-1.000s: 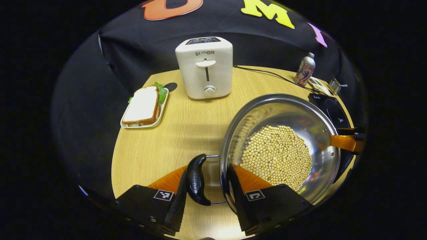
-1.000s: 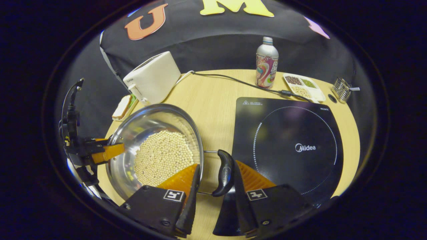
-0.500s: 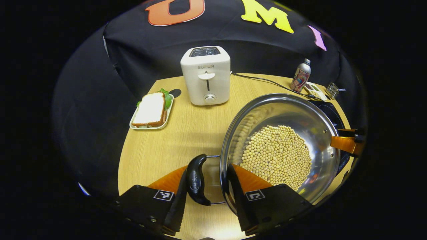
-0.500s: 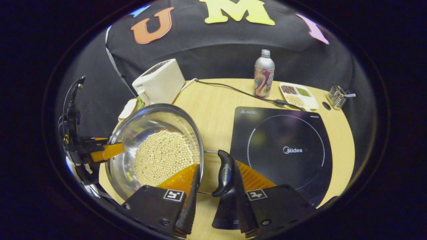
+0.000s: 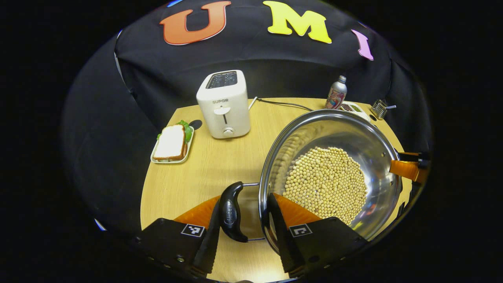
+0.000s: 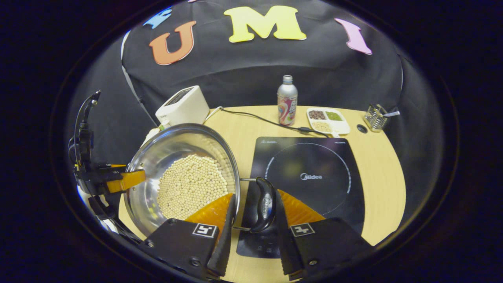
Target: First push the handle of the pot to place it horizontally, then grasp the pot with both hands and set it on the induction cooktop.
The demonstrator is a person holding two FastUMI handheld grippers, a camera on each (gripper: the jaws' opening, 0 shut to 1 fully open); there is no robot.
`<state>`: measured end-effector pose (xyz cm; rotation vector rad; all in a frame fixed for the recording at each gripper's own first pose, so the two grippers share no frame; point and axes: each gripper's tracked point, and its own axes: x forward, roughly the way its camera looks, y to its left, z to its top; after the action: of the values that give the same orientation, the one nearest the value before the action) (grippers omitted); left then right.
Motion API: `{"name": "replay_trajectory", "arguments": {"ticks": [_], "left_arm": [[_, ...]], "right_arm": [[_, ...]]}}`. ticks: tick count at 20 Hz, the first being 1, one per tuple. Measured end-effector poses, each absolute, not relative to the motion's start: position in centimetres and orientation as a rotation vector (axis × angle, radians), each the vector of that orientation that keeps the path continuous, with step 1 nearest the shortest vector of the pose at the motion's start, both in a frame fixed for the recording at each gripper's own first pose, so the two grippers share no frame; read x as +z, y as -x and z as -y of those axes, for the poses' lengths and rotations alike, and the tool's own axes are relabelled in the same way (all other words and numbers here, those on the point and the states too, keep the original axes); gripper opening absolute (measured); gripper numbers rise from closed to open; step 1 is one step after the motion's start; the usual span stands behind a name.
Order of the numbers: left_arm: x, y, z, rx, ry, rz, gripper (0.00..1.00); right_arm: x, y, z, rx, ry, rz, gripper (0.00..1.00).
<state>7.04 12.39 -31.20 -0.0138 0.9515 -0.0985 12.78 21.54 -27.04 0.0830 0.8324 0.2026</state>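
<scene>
as the pot (image 6: 184, 177) has risen off the counter (image 5: 220, 165), both tongs, left (image 5: 243, 220) and right (image 6: 253, 212), clenched on its handles, it hangs just left of the cooktop (image 6: 310, 181) (carry underway).

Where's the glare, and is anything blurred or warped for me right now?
Left gripper view: bright glare on the table edge by the left gripper, reflections inside the steel pot; fisheye bends the table rim. Right gripper view: sharp, cooktop evenly lit, faint sheen only.
</scene>
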Motion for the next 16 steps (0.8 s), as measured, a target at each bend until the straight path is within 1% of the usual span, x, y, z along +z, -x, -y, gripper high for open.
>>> {"name": "replay_trajectory", "arguments": {"ticks": [4,5,6,7,8,12,16], "left_arm": [[-29.8,-7.1,-8.4,-0.162,0.002,-0.932,0.63],[-29.3,-7.3,-7.0,-0.176,0.002,-0.923,0.63],[-29.1,-7.4,-5.8,-0.192,-0.001,-0.920,0.63],[-28.9,-7.4,-4.6,-0.205,0.001,-0.919,0.68],[-28.9,-7.6,-3.3,-0.219,-0.001,-0.917,0.63],[-28.9,-8.2,1.3,-0.246,-0.011,-0.918,0.63],[-29.5,-8.8,5.3,-0.244,-0.008,-0.939,0.63]], "right_arm": [[-26.0,-11.2,-17.2,0.142,-0.104,-0.813,0.51],[-25.7,-10.9,-15.9,0.127,-0.104,-0.809,0.54],[-25.5,-10.7,-14.7,0.111,-0.108,-0.804,0.52],[-25.4,-10.6,-13.3,0.096,-0.111,-0.801,0.51],[-25.2,-10.4,-12.1,0.084,-0.113,-0.799,0.51],[-25.2,-10.2,-7.3,0.051,-0.126,-0.808,0.51],[-25.9,-11.3,-3.3,0.045,-0.122,-0.827,0.52]]}}
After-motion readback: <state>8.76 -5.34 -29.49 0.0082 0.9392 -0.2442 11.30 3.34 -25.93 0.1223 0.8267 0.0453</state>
